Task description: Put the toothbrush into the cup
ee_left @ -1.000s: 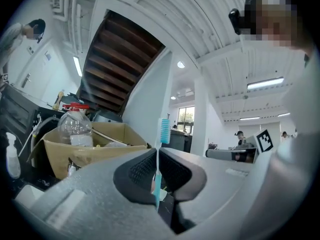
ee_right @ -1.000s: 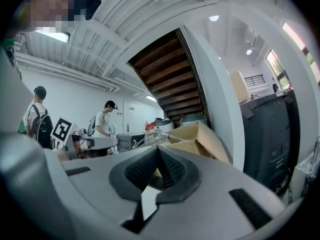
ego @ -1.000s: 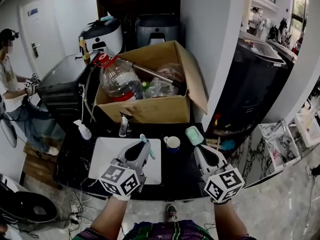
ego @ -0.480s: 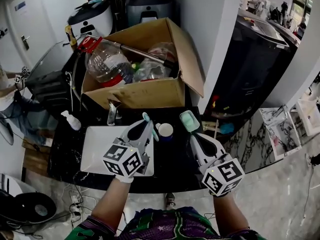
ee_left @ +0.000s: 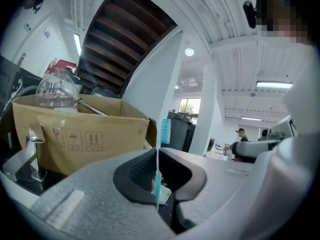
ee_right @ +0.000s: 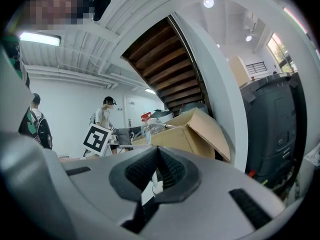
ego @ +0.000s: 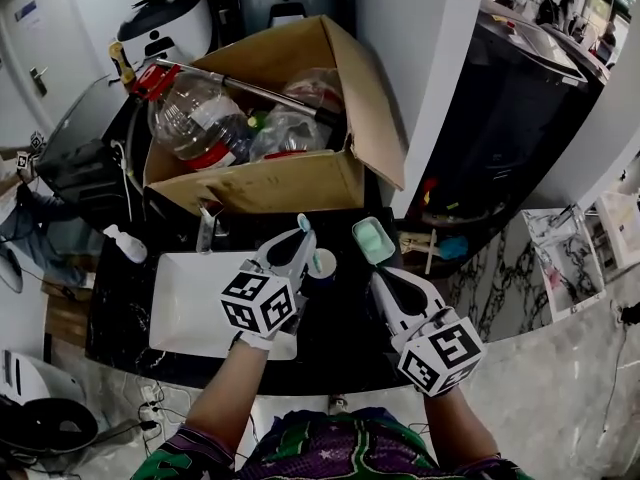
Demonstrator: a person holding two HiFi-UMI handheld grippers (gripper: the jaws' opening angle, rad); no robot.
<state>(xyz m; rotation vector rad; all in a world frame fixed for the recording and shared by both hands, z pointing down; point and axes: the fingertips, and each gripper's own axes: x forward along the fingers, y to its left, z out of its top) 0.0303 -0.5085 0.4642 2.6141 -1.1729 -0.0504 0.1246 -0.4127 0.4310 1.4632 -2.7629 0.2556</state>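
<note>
In the head view my left gripper [ego: 295,246] is shut on a teal and white toothbrush [ego: 303,225]. The brush stands nearly upright, its bristle head above the jaws. Just right of those jaws, a small white cup [ego: 324,265] stands on the black counter, partly hidden by the gripper. In the left gripper view the toothbrush [ee_left: 164,130] is pinched between the dark pads of the left gripper [ee_left: 158,170], with blue bristles on top. My right gripper [ego: 379,280] hovers to the right of the cup with its jaws together. The right gripper [ee_right: 158,154] holds nothing in its own view.
A white sink basin [ego: 185,308] lies under my left arm, with a faucet [ego: 205,230] behind it. A big cardboard box [ego: 270,183] full of bottles stands at the back. A teal soap box [ego: 372,240] sits right of the cup, a pump bottle [ego: 122,244] far left.
My left gripper has carried the toothbrush to the right, from over the sink to just beside the cup. The right gripper has stayed shut at the cup's right.
</note>
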